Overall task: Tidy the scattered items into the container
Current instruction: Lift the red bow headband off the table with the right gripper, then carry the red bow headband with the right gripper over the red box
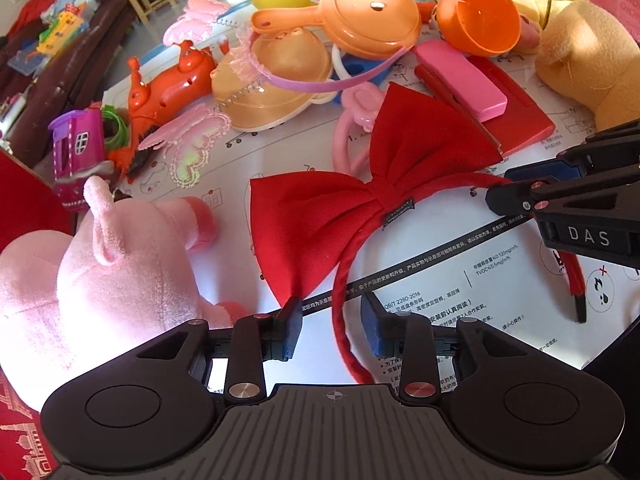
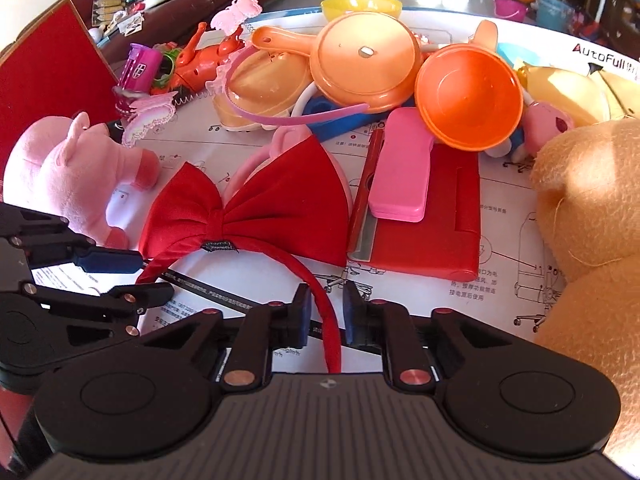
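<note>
A red headband with a big red bow (image 1: 320, 216) (image 2: 280, 208) lies on a printed sheet among scattered toys. My left gripper (image 1: 331, 320) is open astride one side of the band, which runs close to the right finger. My right gripper (image 2: 327, 312) is shut on the other side of the band, and it shows at the right edge of the left wrist view (image 1: 500, 188). The left gripper (image 2: 156, 276) shows at the left edge of the right wrist view. A red panel (image 2: 44, 92) (image 1: 24, 208) stands at the far left; I cannot tell whether it belongs to the container.
A pink plush pig (image 1: 100, 264) sits close on the left and a tan plush (image 2: 592, 200) close on the right. Behind the bow lie a red case (image 2: 432, 232) with a pink box (image 2: 404, 168), an orange pan (image 2: 364, 68), an orange cup (image 2: 468, 96) and other toys.
</note>
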Motion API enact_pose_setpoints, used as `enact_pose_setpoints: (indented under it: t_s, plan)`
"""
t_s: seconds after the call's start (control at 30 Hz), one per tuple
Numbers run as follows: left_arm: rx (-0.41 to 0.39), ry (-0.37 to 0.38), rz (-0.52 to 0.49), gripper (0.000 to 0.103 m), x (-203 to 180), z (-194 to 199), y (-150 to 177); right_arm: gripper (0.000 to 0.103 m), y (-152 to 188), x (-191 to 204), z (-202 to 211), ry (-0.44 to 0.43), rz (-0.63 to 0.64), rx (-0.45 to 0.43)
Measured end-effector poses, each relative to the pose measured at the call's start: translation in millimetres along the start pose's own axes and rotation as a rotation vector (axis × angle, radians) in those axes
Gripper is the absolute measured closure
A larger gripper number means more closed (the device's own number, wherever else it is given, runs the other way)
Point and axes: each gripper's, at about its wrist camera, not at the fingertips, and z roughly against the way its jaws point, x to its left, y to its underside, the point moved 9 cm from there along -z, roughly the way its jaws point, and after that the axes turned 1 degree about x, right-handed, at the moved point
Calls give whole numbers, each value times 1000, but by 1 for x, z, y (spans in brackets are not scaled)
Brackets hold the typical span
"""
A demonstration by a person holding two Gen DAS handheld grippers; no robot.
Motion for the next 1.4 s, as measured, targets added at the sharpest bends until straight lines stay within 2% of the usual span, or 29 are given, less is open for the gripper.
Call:
enact_pose_setpoints:
  t_s: [0.1,0.13,0.17,0.23,0.27,0.37,0.6,1.0,1.2,1.4]
  plan:
    - [-2,-15,-26,63,-4,1,-1,88,-1,-1,0,-3,-35,6]
    - [-1,-14,-28,66,-4,1,-1,89,-1,-1,0,-16,-52,12]
    - [1,-5,-23,72,-4,1,-1,91,0,0,0,-34,-71,17]
    - [8,-15,-5,101,-1,2,0,91,4,3,3,-41,-88,21]
    - [12,-29,0,103,2,1,2,91,5,4,5,-33,-84,15]
    - [-9,-18,32,103,6,7,6,91,7,6,12,-53,-94,6]
    - [-100,-22,54,103,9,35,0,91,-4,10,32,-35,-77,-51]
    - [-185,-32,84,103,19,72,-10,91,-24,19,69,-11,-42,-139]
    - [-295,-55,158,103,42,114,-23,91,-53,37,102,-14,14,-238]
    - [-437,-82,292,103,89,170,-28,91,-99,76,145,-29,124,-364]
